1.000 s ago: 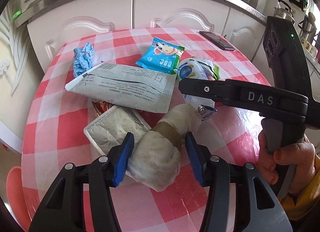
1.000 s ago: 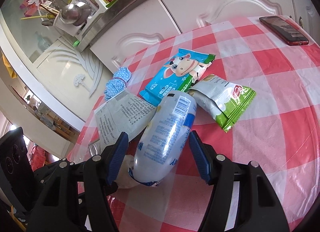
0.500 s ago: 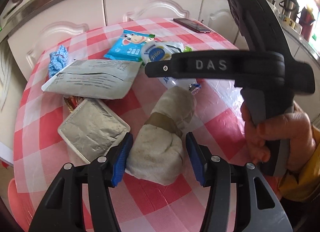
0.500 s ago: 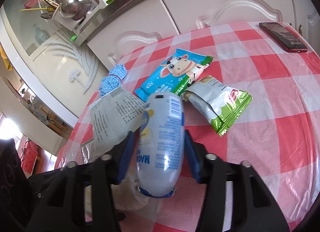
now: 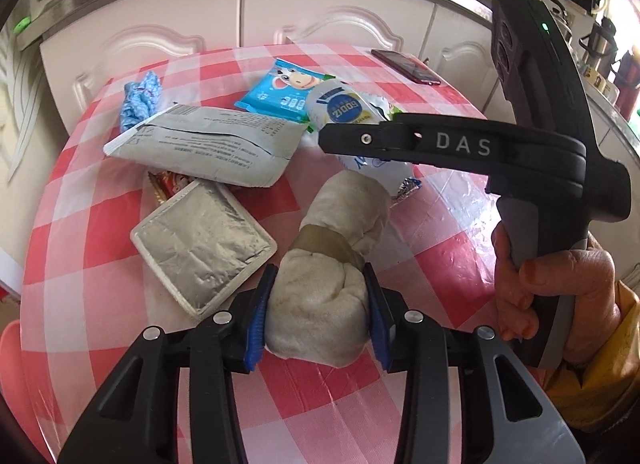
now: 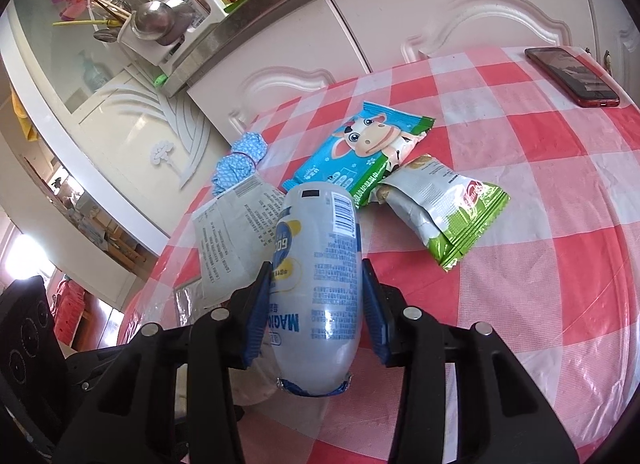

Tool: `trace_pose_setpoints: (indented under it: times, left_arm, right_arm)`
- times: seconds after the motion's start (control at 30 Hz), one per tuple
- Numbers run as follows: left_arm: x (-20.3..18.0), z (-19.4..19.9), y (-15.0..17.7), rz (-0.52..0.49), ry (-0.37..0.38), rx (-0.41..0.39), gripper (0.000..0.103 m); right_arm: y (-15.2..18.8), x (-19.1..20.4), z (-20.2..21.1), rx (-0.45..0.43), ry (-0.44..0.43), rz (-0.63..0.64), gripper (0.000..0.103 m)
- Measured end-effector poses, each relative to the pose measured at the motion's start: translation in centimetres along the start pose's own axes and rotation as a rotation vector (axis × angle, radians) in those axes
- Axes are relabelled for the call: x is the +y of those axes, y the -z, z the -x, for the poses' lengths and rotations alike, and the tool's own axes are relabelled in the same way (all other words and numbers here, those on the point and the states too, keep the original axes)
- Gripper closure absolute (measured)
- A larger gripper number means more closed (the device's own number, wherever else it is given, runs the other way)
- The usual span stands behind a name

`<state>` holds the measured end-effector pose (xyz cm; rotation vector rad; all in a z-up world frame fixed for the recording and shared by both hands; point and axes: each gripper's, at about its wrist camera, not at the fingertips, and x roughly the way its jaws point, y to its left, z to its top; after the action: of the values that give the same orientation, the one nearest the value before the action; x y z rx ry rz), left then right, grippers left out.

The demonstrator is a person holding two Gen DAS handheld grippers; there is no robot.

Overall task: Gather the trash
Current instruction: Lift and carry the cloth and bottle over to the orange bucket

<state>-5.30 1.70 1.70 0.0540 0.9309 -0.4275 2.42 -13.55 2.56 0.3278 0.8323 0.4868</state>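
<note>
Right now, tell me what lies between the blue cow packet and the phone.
Nothing: only bare checked tablecloth between the cow packet and the phone, clearest in the right wrist view.

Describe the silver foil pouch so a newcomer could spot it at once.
Start at the round table with the red-and-white checked cloth. On its left part, nearer than the long grey printed bag, lies the silver foil pouch, flat beside the taped beige wad. It alone is a plain, unprinted crinkled square with a white sealed rim.
</note>
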Motion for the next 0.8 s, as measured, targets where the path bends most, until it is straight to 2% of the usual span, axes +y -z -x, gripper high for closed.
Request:
trace_pose_setpoints:
  times: [0.27,0.6,0.8]
  left_arm:
    - [1.2,2.6,0.3,0.06,-0.001,-0.058,0.061]
    - [3.6,5.0,1.2,0.136,-0.028,-0.118,0.061]
    - [5.4,6.2,2.0,0.182,-0.055,-0.151,0.061]
  right_arm:
    - [0.1,0.0,0.7,-0.031,-0.044,-0.01,0.059]
    - [0.8,0.8,1.1,-0.051,-0.055,0.004,0.059]
    - [1.3,2.6,1.0,-0.051,-0.072,0.036,0.059]
